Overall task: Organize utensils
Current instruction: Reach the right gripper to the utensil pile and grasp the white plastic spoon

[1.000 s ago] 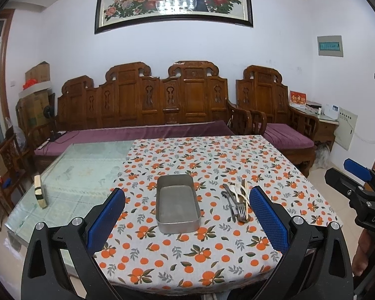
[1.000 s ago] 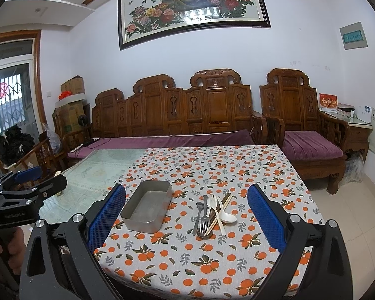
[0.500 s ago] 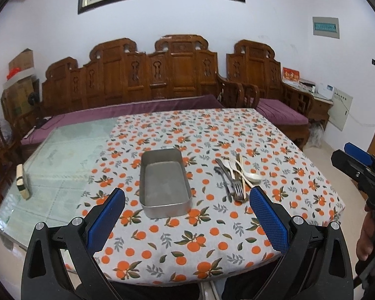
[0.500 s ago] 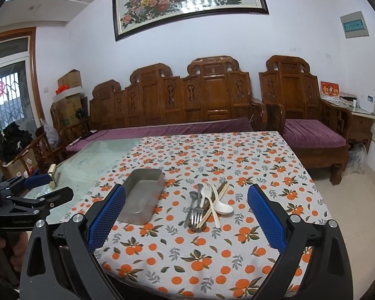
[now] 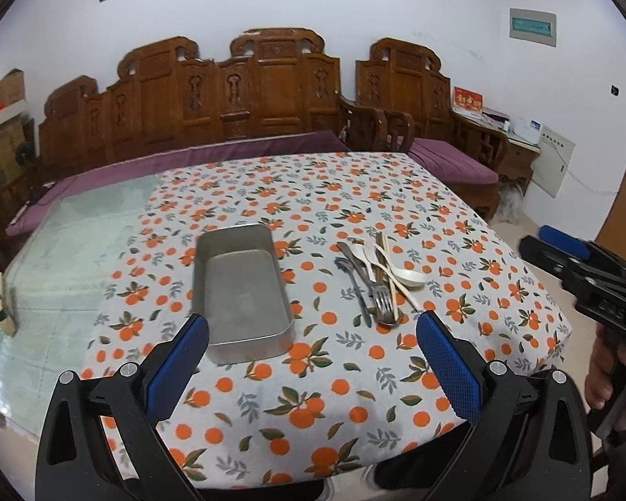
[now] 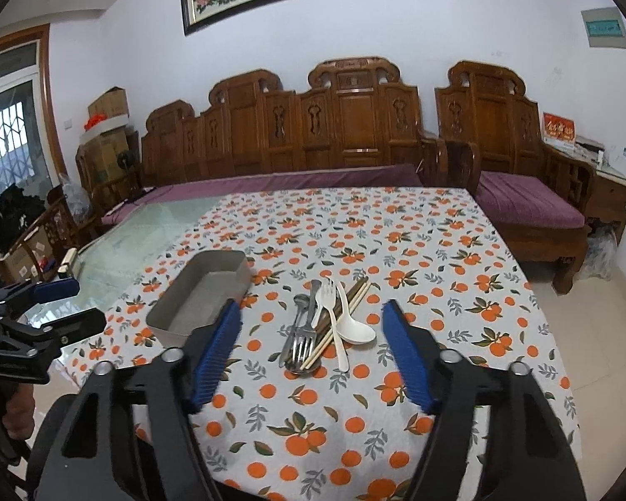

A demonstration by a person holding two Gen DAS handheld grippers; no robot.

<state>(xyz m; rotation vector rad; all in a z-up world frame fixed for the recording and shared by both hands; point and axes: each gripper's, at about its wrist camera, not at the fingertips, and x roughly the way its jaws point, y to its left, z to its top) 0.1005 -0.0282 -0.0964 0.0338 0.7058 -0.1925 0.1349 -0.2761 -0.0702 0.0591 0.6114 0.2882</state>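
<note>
An empty metal tray (image 5: 241, 288) (image 6: 202, 298) sits on the orange-print tablecloth (image 5: 313, 396). To its right lies a pile of utensils (image 5: 377, 282) (image 6: 325, 325): a metal fork, metal spoons, a white plastic fork, a white plastic spoon and wooden chopsticks. My left gripper (image 5: 313, 363) is open and empty, above the table's near edge just short of the tray. My right gripper (image 6: 313, 355) is open and empty, just short of the utensils' near ends. Each gripper also shows in the other's view, the right (image 5: 584, 275) and the left (image 6: 33, 317).
The cloth covers the right part of a glass-topped table (image 5: 62, 259). A small block (image 5: 4, 304) lies at the glass's left edge. A carved wooden bench with purple cushions (image 5: 238, 100) stands behind the table. A wooden armchair (image 6: 517, 158) stands at the back right.
Both grippers have moved forward and lower over the table. The tray and utensils look larger and closer. The right gripper's jaws have narrowed somewhat but remain open.
</note>
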